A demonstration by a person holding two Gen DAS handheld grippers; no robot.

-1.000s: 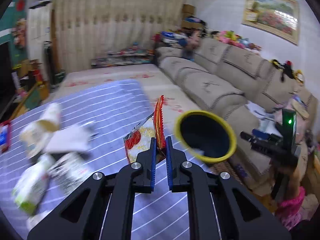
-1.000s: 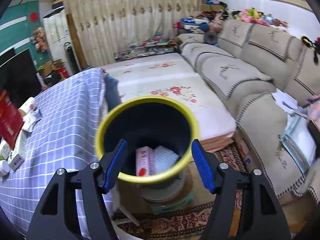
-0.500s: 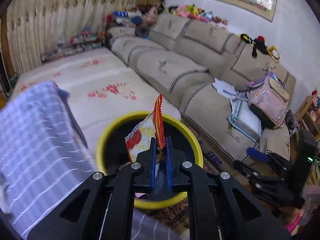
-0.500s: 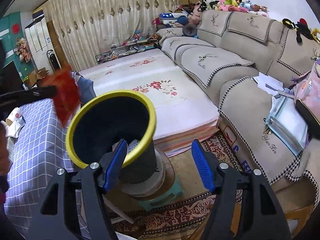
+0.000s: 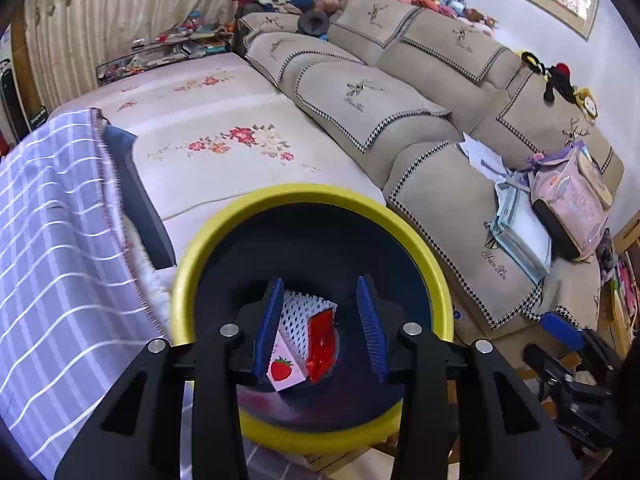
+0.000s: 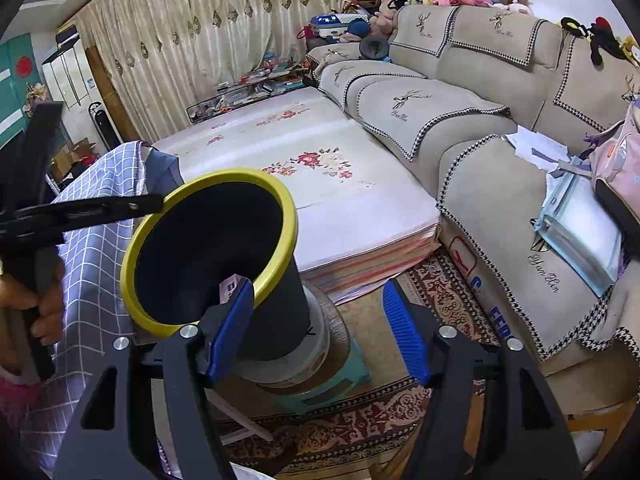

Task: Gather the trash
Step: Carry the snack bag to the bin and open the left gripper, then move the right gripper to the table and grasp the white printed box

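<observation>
L gripper (image 5: 324,322) jaws opening, nothing held, over bin (image 5: 208,248) | R gripper (image 6: 324,332) open, empty | sofa (image 6: 544,264) txt "Yan Lin"?

Bright, even daylight fills both views, coming through the pleated cream curtains (image 6: 208,40) at the back, which glow softly. Shadows stay faint across the beige cushioned sofa (image 5: 400,112). Heavy fisheye bending here: the sofa curves, and black vignette corners close off each frame. The inside of the black bin with the yellow rim (image 5: 312,248) is deep in shade, yet the trash at its bottom reads clearly. Slight motion smear softens that yellow rim in the left wrist view. The right wrist view is crisp centrally, softer toward its edges.
</observation>
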